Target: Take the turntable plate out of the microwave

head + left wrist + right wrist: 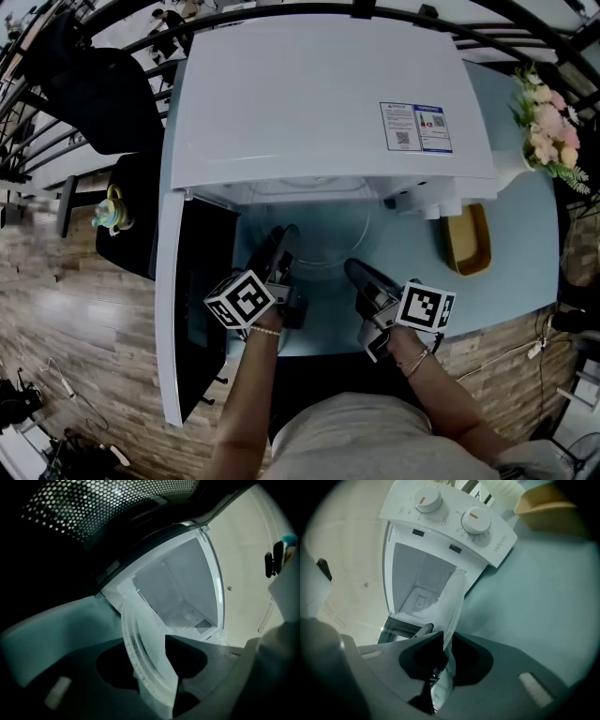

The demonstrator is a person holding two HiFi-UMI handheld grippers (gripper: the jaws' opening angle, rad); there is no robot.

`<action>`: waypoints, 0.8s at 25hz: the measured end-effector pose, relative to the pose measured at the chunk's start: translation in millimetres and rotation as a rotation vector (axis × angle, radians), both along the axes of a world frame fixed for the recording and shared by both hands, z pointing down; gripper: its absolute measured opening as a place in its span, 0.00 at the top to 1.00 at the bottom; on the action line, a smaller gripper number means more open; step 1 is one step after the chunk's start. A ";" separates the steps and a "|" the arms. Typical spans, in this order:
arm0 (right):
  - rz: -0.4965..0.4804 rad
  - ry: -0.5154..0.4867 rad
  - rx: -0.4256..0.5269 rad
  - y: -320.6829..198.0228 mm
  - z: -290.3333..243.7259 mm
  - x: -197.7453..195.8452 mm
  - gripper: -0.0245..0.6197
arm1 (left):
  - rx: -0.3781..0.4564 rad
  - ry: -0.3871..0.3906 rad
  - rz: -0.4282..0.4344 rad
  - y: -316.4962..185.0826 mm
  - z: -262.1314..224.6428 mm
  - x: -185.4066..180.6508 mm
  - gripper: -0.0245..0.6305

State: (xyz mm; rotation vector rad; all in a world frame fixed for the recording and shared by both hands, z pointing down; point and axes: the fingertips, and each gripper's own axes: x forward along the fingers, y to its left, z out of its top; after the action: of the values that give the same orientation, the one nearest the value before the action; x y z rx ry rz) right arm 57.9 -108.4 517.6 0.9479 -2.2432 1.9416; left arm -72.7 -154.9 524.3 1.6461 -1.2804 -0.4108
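Fingers point(190, 656) of the left gripper point(284, 239) are closed on the near left rim of the glass plate point(323, 234). The right gripper point(356, 272) pinches the near right rim the same way, its fingers point(424, 653) narrowly apart with only the glass between them. The plate is held between the two at the mouth of the white microwave point(319, 103), above the pale blue surface point(511, 277) near its front edge. The microwave door point(192, 309) stands swung open at the left. A tan tray point(467, 239) lies on the surface just right of the microwave, with flowers point(548, 117) at the right back corner.
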 end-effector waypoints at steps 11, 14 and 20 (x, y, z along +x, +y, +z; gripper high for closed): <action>-0.026 0.036 0.022 -5.9 11.1 6.2 0.83 | -0.049 0.080 -0.028 6.3 4.5 -0.4 0.78; -0.038 0.044 0.042 -7.6 10.4 5.5 0.83 | -0.058 0.096 -0.033 7.4 3.8 -1.5 0.78; -0.023 0.091 0.119 -27.6 10.0 10.2 0.70 | -0.095 0.128 -0.044 12.5 9.6 -2.3 0.79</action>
State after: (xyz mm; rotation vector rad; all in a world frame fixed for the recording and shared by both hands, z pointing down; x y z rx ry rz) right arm 68.1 -136.0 527.7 0.9963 -2.3292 1.7362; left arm -75.0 -142.3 533.9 1.4911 -1.2238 -0.4674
